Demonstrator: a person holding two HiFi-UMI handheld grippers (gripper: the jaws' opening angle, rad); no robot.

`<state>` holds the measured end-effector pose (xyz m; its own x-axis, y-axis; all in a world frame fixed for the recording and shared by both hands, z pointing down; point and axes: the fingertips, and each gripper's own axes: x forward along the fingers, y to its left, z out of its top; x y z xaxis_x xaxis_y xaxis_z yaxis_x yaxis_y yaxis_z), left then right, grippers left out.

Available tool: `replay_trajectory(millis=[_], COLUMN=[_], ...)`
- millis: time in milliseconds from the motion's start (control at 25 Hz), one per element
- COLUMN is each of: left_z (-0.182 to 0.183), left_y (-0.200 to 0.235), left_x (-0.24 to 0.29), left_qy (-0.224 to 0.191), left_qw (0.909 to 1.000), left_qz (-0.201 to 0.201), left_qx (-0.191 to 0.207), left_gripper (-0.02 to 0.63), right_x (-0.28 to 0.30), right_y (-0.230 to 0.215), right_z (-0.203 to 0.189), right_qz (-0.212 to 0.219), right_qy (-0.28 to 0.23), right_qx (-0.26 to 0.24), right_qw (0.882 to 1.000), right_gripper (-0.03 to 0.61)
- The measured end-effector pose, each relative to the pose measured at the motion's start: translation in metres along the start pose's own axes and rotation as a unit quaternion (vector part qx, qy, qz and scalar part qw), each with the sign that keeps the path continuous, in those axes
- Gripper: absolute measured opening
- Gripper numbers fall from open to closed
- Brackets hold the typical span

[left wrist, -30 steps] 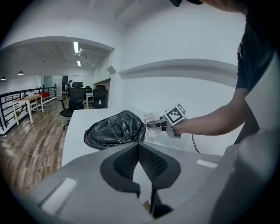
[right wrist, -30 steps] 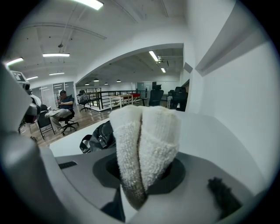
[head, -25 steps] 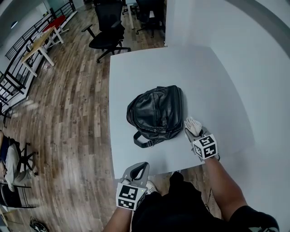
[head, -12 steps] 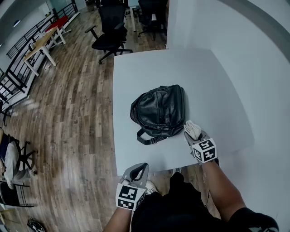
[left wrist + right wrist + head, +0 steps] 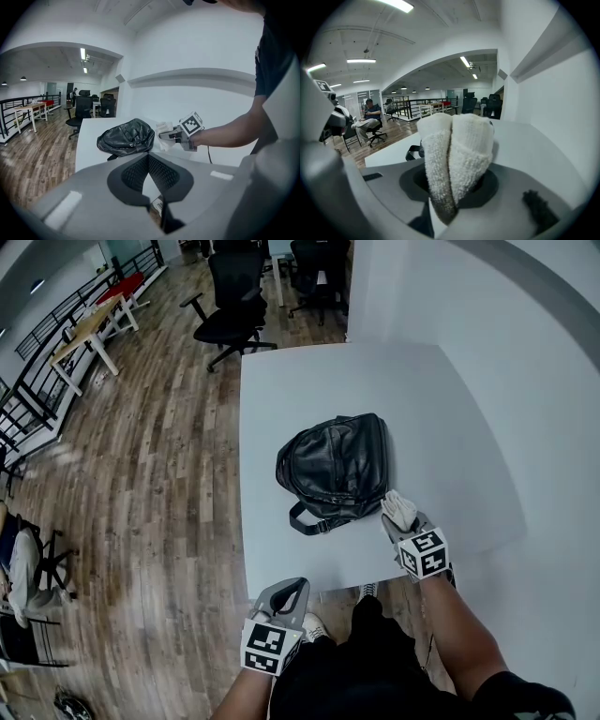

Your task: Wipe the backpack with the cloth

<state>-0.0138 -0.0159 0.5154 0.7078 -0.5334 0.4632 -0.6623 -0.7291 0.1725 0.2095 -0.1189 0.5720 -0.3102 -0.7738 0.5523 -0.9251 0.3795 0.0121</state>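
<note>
Approach to first wipe stroke.

- **Scene:** Black backpack (image 5: 335, 468) lay flat near middle of white table (image 5: 309, 371), strap loop toward person.
- **Technique (judged):** Bring cloth's (image 5: 400, 506) broad face onto leather rather than gripper tips. Press lightly and stroke along bag's length. Light bag likely to slide, so free gripper could pin it.
- **Right gripper** (image 5: 403, 518): jaws clamped on folded white cloth, wad bulging past tips, just beside bag's near right corner. Contact not discernible.
- **Left gripper** (image 5: 285, 594): jaws closed together, nothing between. Held off table's near edge, well apart from bag.
</note>
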Motion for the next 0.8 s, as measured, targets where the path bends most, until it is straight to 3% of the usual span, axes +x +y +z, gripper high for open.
replay_trajectory(millis=[320,480,800], left_z=[-0.002,0.006,0.025], left_y=[0.006,0.014,0.030], left_x=[0.001,0.003,0.027], left_qy=[-0.002,-0.014,-0.028], left_qw=[1.0000,0.9998,0.9992], left_qz=[0.000,0.011,0.029], left_qx=[0.006,-0.001,-0.005], left_gripper=[0.006,0.006,0.006], right_x=[-0.014,-0.027,-0.006], right_y=[-0.010,-0.010,-0.011], right_z=[0.021,0.057,0.135], right_qz=[-0.021,-0.020,0.022], right_qy=[-0.029,-0.065,-0.107], right_qx=[0.022,0.028,-0.010], right_qw=[0.999,0.997,0.994], right_gripper=[0.101,0.101,0.101])
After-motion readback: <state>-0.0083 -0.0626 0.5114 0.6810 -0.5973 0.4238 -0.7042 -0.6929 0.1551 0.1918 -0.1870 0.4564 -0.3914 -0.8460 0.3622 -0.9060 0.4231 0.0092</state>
